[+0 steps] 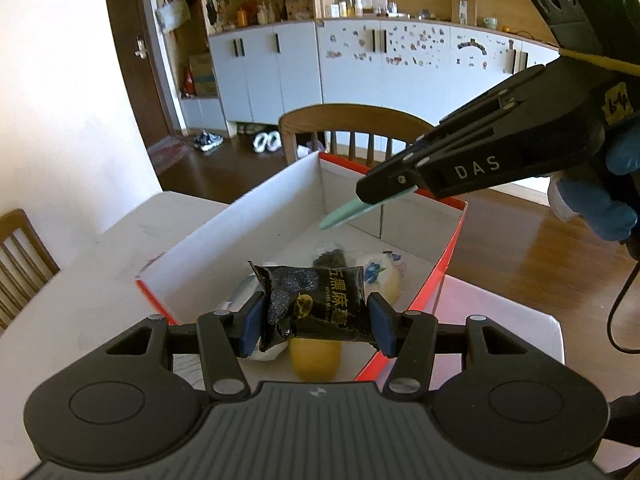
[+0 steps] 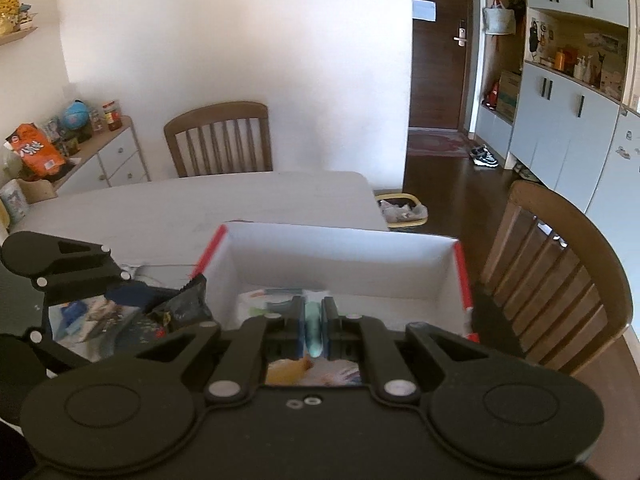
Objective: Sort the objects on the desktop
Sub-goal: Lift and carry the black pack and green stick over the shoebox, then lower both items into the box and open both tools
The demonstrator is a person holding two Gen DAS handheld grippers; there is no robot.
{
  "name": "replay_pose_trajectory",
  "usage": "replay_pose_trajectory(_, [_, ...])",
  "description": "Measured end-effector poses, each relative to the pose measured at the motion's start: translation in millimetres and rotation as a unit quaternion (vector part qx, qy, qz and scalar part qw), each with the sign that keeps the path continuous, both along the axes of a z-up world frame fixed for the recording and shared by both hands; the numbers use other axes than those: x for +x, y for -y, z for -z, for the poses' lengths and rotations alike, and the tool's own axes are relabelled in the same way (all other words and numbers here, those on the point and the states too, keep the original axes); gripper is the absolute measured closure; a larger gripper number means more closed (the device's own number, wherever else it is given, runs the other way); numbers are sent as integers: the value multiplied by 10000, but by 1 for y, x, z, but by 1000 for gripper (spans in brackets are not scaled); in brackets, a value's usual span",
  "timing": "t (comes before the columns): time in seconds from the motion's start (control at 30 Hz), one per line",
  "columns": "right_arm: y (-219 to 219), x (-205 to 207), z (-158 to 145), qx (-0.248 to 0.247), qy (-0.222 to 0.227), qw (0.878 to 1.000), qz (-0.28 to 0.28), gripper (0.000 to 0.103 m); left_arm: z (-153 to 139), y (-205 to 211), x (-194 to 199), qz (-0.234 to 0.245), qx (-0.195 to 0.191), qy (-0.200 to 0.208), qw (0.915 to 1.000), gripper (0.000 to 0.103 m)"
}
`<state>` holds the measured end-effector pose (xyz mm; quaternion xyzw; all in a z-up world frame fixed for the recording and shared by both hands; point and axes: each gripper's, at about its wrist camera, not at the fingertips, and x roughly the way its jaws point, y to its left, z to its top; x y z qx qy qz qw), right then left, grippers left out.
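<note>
Left gripper: your left gripper (image 1: pixel 316 322) pinches a black snack packet (image 1: pixel 314 304) between its blue pads (image 1: pixel 252 326), over the near end of the box
Black snack packet: crumpled, its print sideways and hard for you to read; in the right wrist view only a dark corner of it (image 2: pixel 188 300) shows past the box wall
Right gripper: your right gripper (image 2: pixel 313 326) has its fingers pressed together on a thin mint-green stick (image 2: pixel 313 328); from the left wrist view the stick's tip (image 1: pixel 346 212) pokes out of the jaws above the box
Mint-green stick: most of its length is hidden inside the jaws, so you cannot tell what it is
Box: white inside, red on the outside, the box (image 1: pixel 280 188) sits open on the white table (image 1: pixel 80 280), near the table's edge
Box contents: a yellow round thing (image 1: pixel 314 360) lies half hidden under the packet, a white wrapped item with a blue print (image 1: pixel 376 272) behind it, and something dark (image 1: pixel 330 258) too blurred to name
Your hand: a blue-gloved hand (image 1: pixel 616 208) holds the right gripper, cut off at the frame edge
Left of the box: in the right wrist view, some printed wrappers (image 2: pixel 100 316) lie blurred on the table, partly covered by the left gripper
Chair: a wooden chair (image 2: pixel 560 276) stands just beside the box's right side
</note>
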<state>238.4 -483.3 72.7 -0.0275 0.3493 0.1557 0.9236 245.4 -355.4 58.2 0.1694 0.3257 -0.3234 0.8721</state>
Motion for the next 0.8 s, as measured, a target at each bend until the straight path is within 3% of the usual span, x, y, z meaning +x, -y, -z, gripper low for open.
replay_pose_trajectory(0.47, [29,51,30,-169,-311,9992,182,96,32,52,73,-94,305,-1029,9942,49])
replay_pose_trajectory(0.8, [38,84,59,-390,-578,9971,293,96,49,71,97,-247,491,-1333,9896,49])
